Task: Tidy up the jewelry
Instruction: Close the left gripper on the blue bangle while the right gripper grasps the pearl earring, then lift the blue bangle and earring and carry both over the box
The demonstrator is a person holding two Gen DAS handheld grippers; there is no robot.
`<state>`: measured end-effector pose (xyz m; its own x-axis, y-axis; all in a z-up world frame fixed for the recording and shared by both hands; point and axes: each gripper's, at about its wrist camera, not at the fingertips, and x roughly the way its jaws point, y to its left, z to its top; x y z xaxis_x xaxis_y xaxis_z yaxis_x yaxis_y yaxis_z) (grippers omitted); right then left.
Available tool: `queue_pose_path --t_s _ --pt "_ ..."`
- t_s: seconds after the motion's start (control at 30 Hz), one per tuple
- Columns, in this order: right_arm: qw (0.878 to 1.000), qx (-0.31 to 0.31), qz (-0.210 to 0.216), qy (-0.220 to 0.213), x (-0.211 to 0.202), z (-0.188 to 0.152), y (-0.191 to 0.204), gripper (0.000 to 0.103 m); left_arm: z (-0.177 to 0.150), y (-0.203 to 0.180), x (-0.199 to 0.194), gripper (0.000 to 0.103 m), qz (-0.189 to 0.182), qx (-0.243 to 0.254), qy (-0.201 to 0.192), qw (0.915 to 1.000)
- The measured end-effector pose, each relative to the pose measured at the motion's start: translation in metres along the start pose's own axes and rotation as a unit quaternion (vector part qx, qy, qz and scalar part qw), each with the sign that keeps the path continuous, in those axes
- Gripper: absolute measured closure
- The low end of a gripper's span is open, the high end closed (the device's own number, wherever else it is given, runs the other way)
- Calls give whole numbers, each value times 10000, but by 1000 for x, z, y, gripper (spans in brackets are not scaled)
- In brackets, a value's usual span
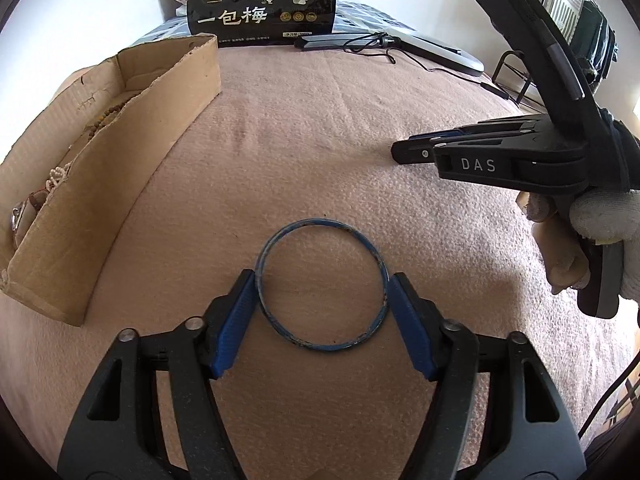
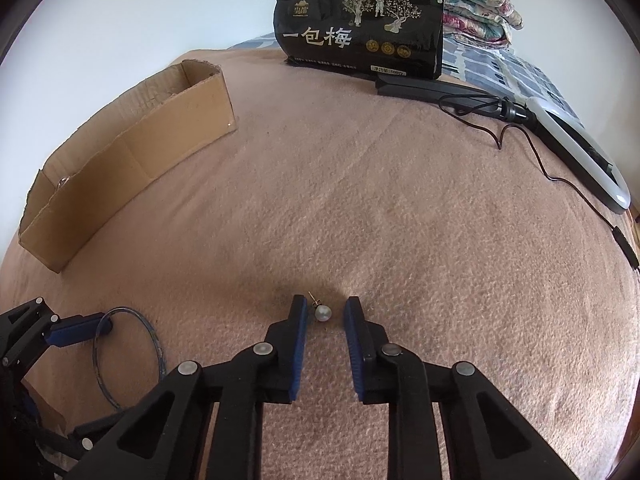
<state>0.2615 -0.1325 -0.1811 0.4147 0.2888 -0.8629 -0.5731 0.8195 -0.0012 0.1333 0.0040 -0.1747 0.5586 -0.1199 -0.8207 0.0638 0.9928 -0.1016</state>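
Observation:
A thin blue bangle (image 1: 320,221) lies flat on the pink blanket (image 1: 320,120). My left gripper (image 1: 322,280) is shut on the bangle, with a blue pad touching each side of the ring. In the right wrist view the same bangle (image 2: 152,332) shows at the lower left. A pearl stud earring (image 2: 323,313) lies on the blanket between the fingertips of my right gripper (image 2: 325,304). Its jaws stand narrow, with a gap on each side of the pearl. The left wrist view shows the right gripper (image 1: 412,152) from the side, held by a gloved hand (image 1: 600,216).
A long, low cardboard box (image 1: 120,168) (image 2: 132,168) holding beads (image 1: 60,172) and other jewelry lies on the left. At the back stand a black snack bag (image 2: 360,28), a black flat device (image 2: 424,88) with a cable, a ring light (image 2: 580,152) and folded quilts (image 2: 472,0).

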Motion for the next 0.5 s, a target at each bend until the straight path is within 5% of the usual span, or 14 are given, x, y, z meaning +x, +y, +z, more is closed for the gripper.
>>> queue_pose_path --t_s 0.03,0.23,0.37,0.5 --pt "10000 5 -7 4 -1 0 0 94 1 2 0 63 68 -12 16 10000" --pt "10000 50 40 1 -3 -1 0 97 4 12 0 61 -223 -178 42 9996" --pt "10000 73 61 -14 -4 -3 0 97 3 14 -7 30 -407 -312 -29 9987" --pt "10000 68 66 -31 -6 -5 -1 97 3 11 -8 19 -469 -355 23 9983"
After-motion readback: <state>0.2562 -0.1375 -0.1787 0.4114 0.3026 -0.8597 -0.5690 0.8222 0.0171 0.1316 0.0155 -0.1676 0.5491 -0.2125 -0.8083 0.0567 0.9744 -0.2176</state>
